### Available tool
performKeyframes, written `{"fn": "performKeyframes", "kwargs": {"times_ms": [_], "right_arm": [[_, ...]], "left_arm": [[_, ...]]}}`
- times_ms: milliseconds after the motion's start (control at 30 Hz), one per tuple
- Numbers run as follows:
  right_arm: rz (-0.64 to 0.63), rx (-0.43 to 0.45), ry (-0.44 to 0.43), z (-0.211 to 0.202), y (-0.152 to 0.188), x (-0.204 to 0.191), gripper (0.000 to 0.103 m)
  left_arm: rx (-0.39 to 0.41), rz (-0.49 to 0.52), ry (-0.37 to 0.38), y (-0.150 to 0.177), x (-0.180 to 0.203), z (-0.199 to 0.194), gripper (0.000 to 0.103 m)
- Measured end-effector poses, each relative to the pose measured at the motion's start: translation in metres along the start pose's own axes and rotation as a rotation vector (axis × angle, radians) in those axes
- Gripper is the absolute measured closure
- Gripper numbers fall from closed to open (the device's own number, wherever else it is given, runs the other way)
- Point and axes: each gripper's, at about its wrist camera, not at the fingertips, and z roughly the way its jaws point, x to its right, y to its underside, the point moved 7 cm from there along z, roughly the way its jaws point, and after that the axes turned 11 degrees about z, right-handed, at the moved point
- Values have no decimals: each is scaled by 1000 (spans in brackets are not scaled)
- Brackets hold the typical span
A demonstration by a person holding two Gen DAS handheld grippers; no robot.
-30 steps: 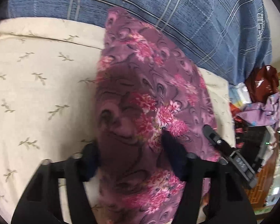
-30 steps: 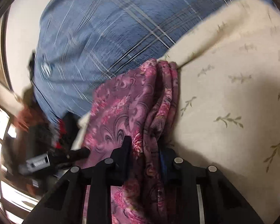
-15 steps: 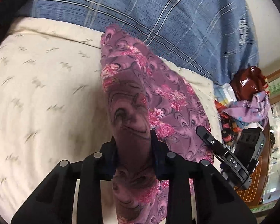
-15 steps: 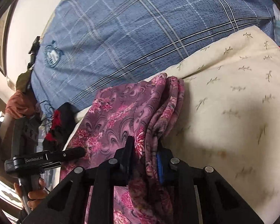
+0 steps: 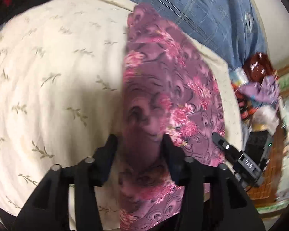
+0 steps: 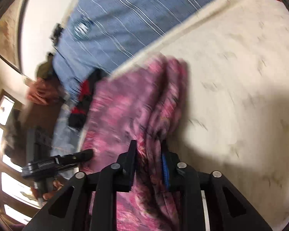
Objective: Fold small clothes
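A purple garment with pink flowers (image 5: 163, 77) lies in a long strip on the cream leaf-print sheet (image 5: 57, 77). My left gripper (image 5: 139, 142) straddles its near end. Its jaws are opening: the left finger stands just off the cloth edge and the right finger touches the cloth. In the right wrist view the same garment (image 6: 125, 105) is bunched into folds, and my right gripper (image 6: 149, 148) is shut on the bunch; its jaws are opening while cloth still fills the gap. Each view also shows the other gripper (image 5: 231, 154) (image 6: 57, 161) beside the garment. Both views are blurred.
A blue plaid cover (image 5: 202, 9) (image 6: 115, 19) lies past the sheet's far edge. A pile of mixed clothes (image 5: 260, 88) sits off the sheet's right side. A black-and-red piece (image 6: 82, 104) lies at the sheet's corner. A hand (image 6: 48, 190) holds the left gripper's handle.
Both grippers have swept sideways across the bed with the garment. The left jaws clamped the cloth half a second ago and have now spread apart. The right jaws look the same.
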Motion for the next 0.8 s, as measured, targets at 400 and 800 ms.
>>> {"fn": "performKeyframes", "kwargs": {"times_ms": [400,800], "right_arm": [[-29,125,65,6,-74,-32,64],[-74,81,111,41,-87,-7,100]], "left_arm": [[77,125,-136,-96,21,8,44],[17,179,-334,-150,-14,64,48]]}}
